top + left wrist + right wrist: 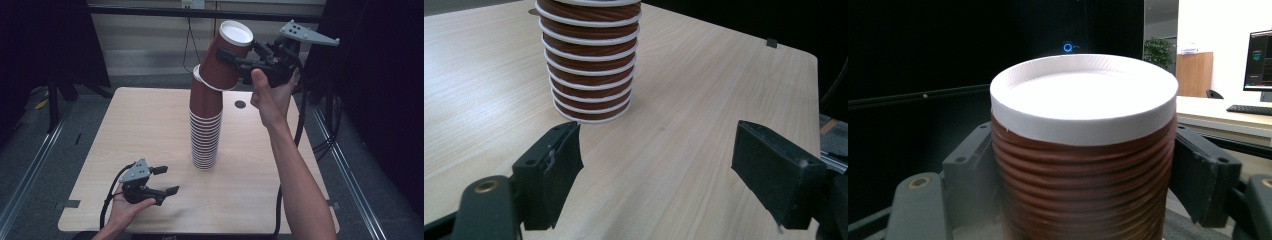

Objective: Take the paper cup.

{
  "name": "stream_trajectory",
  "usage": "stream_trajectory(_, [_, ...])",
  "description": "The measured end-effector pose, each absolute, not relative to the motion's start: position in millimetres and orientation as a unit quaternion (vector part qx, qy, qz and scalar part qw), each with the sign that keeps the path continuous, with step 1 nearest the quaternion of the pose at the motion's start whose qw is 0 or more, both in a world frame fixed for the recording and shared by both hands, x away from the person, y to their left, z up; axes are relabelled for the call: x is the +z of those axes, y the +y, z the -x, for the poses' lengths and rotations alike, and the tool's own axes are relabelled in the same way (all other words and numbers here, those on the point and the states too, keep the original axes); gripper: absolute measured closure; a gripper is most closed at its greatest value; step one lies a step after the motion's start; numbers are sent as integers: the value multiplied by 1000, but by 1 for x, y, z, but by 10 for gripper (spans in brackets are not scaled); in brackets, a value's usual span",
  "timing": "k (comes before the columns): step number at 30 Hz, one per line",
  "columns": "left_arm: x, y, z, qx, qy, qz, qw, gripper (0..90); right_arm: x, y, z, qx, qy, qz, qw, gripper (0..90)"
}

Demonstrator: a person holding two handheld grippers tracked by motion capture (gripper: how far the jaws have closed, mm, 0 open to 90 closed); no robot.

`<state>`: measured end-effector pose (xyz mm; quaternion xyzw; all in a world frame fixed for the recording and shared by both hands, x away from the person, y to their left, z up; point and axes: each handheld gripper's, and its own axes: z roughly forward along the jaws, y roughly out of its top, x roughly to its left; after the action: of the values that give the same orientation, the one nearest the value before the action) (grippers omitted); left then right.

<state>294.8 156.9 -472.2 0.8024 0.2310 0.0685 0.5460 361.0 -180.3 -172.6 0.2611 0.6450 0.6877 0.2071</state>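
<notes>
Up top, right gripper (235,59) jaws clamping ribbed brown paper cup (225,55), upside down, tilting right, rim nearly clearing tall stack of brown cups (205,125) on counter (125,130). Left gripper (162,180) idling low, jaws gaping, empty.

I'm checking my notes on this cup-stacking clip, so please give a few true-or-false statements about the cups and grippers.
1. The right gripper is shut on a brown cup. True.
2. That cup is held upright. False: it is tilted, its white base up, its rim over the top of the cup stack.
3. The left gripper holds a cup. False: its jaws stand apart with nothing between them.
4. The cup stack stands upside down on the table. True.
5. The left gripper touches the stack. False: it rests apart from it, near the table's front edge.
</notes>
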Motion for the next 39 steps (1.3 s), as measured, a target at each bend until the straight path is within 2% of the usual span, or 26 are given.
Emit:
stream_trajectory(22, [-471, 152, -294, 53, 233, -801, 549, 161, -179, -235, -344, 685, 624, -295, 236, 222])
stream_trajectory(39, [-459, 148, -296, 51, 227, -799, 554, 160, -219, -254, -337, 653, 646, -322, 227, 222])
